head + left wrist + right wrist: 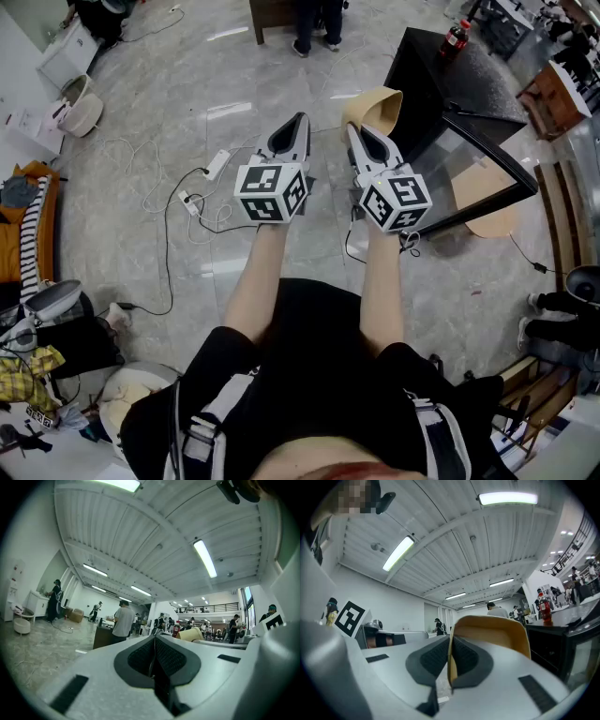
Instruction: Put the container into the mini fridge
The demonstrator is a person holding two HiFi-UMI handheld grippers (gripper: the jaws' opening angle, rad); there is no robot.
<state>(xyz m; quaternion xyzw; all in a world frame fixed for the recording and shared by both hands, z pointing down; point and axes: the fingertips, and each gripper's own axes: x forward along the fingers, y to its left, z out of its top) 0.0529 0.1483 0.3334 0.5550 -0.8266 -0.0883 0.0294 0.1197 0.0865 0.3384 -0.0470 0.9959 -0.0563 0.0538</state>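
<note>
A tan paper container [375, 108] hangs above the floor, its rim pinched by my right gripper [354, 131]. In the right gripper view the jaws [451, 663] are shut on the container's wall [492, 630]. The black mini fridge [441, 84] stands just right of the container, its glass door [483, 173] swung open toward me. My left gripper [300, 119] is held beside the right one, shut and empty; the left gripper view shows its pads [140, 656] pressed together, with the container [190, 634] off to their right.
A red-capped cola bottle [454, 39] stands on top of the fridge. Cables and a power strip [216, 166] lie on the floor to the left. A white basket [80, 105] sits far left. A person [314, 28] stands by a desk behind.
</note>
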